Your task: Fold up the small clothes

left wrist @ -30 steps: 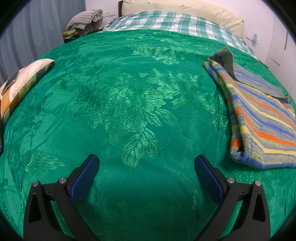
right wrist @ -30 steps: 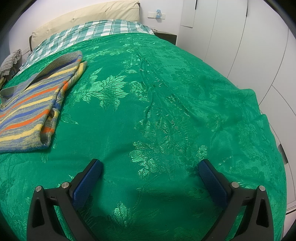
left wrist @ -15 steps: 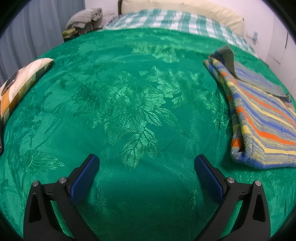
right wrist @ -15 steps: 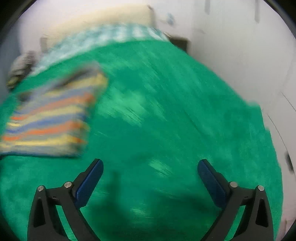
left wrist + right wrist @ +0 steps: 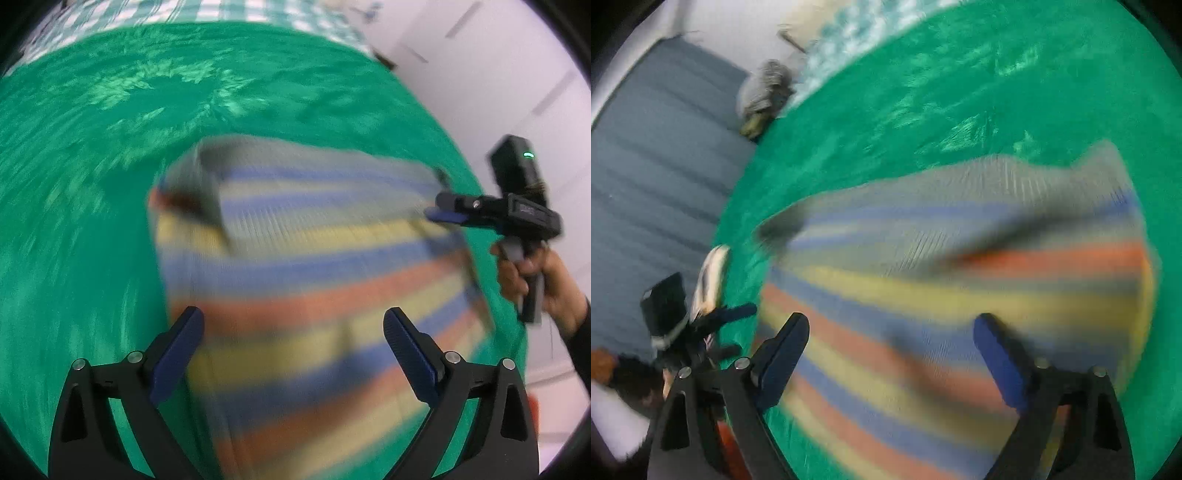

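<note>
Both grippers hover above the blurred, striped blue-orange-yellow knitted garment (image 5: pixel 317 280) on the green floral bedspread (image 5: pixel 92 184), left gripper (image 5: pixel 293 354) wide, right gripper (image 5: pixel 890 354) closing, nothing pinched.

Green leaf-patterned bedspread (image 5: pixel 92 166) was seen under the striped garment (image 5: pixel 314 295): blue, yellow, orange, grey bands. Beyond the bedspread, a green-white checked sheet (image 5: pixel 240 9); blue pads (image 5: pixel 177 354) on black grippers.

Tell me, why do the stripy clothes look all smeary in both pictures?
Left wrist view: the striped garment and green bedspread are streaked by motion blur, while the left gripper stays sharp. Right wrist view: the same smear, stronger; the fisheye lens also bends the bed's edge round.
</note>
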### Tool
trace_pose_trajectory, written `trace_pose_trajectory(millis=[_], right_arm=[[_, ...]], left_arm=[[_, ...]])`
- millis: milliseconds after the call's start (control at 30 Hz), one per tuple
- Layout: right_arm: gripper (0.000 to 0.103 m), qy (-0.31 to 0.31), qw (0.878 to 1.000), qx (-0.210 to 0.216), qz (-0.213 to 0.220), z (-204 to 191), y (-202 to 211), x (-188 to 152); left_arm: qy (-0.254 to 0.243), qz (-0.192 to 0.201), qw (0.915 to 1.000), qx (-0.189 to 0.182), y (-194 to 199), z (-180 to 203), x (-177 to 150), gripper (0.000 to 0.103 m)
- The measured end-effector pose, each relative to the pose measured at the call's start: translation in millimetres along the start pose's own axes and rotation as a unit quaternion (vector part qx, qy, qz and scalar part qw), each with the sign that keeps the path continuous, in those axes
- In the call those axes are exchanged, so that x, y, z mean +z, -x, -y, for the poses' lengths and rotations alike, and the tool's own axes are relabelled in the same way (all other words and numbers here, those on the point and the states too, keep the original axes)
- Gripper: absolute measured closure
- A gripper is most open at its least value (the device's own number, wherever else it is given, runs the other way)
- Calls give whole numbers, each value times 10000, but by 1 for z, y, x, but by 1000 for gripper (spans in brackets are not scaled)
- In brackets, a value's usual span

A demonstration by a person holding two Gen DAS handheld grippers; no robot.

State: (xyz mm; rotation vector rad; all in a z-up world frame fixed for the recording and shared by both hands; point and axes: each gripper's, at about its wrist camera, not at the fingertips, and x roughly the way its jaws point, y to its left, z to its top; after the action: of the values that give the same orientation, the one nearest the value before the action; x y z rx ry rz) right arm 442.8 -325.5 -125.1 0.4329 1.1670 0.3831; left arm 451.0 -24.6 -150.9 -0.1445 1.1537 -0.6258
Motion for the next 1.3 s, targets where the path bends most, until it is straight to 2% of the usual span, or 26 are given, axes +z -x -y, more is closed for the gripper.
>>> trace_pose_trajectory(millis=[33,100,167,200,233,267,333,400,467,500,567,600,633,667,733,800,833,933,1033,1100,1133,1167,1200,1233,1267,1300], right_arm=[[15,-80,9996,-116,240,2,-4,15],[15,-501,9912,-212,1204,12,2,46],[15,-750,9792,-225,1871,15,15,57],[15,-699,9737,-316,2144,12,24,58],[15,-603,9719,-390,2242,10,30,57],[15,-427,9729,-472,2221,7,37,53],[15,-22,9787,-572,1970,1,48,35],[15,282,9845,-459,1670,-3,56,8],[15,595,9902,-254,1236,0,60,-25],[15,720,9931,-182,912,2,58,-50],[15,745,9961,-300,372,12,48,-95],[19,723,9961,-502,59,22,45,-121],[21,815,9953,-512,99,27,52,-141],[20,1017,9929,-519,339,27,69,-159],[20,932,9932,-641,282,32,86,-170],[20,616,9959,-426,506,44,107,-163],[20,471,9961,-421,616,49,114,-154],[20,-221,9947,-278,967,78,122,-109],[22,-753,9941,-166,767,109,106,-68],[34,-865,9944,-81,606,120,93,-51],[36,-892,9940,-47,635,121,89,-42],[46,-922,9935,64,669,124,87,-34],[67,-895,9938,172,629,122,83,-27],[81,-800,9952,41,561,120,80,-24],[93,-706,9960,-123,526,113,77,-22],[93,-572,9967,-259,508,107,77,-21]], left_arm=[[290,175,9994,35,-8,-9,22,11],[1087,711,9915,81,-6,-32,58,17],[1855,1329,9735,-176,13,-53,72,17],[2118,1619,9632,-343,26,-61,72,14],[2194,1785,9582,-429,39,-64,69,14],[2102,1816,9598,-404,46,-62,65,14],[1526,1744,9726,-152,62,-47,43,13],[887,1566,9836,-78,64,-24,8,9],[408,1105,9930,79,50,-5,-34,7],[138,567,9976,384,34,3,-63,8],[-239,-96,9943,1034,16,17,-106,19],[-406,-99,9913,1244,18,24,-119,22],[-643,61,9878,1416,29,36,-135,22],[-804,243,9861,1433,40,49,-144,21],[-1086,742,9835,1239,61,81,-150,13],[-1323,1037,9823,824,61,119,-139,10],[-1497,1003,9819,576,48,140,-132,10],[-2092,871,9732,404,-2,198,-122,13],[-2459,552,9676,147,-51,241,-118,23],[-2693,385,9621,174,-74,267,-124,25],[-2825,466,9577,277,-80,276,-128,25],[-2927,603,9539,293,-84,280,-131,25],[-2908,646,9543,223,-85,280,-131,32],[-2836,674,9564,158,-84,278,-130,60],[-2730,707,9593,123,-81,273,-128,81],[-2498,763,9652,107,-77,266,-124,97]])
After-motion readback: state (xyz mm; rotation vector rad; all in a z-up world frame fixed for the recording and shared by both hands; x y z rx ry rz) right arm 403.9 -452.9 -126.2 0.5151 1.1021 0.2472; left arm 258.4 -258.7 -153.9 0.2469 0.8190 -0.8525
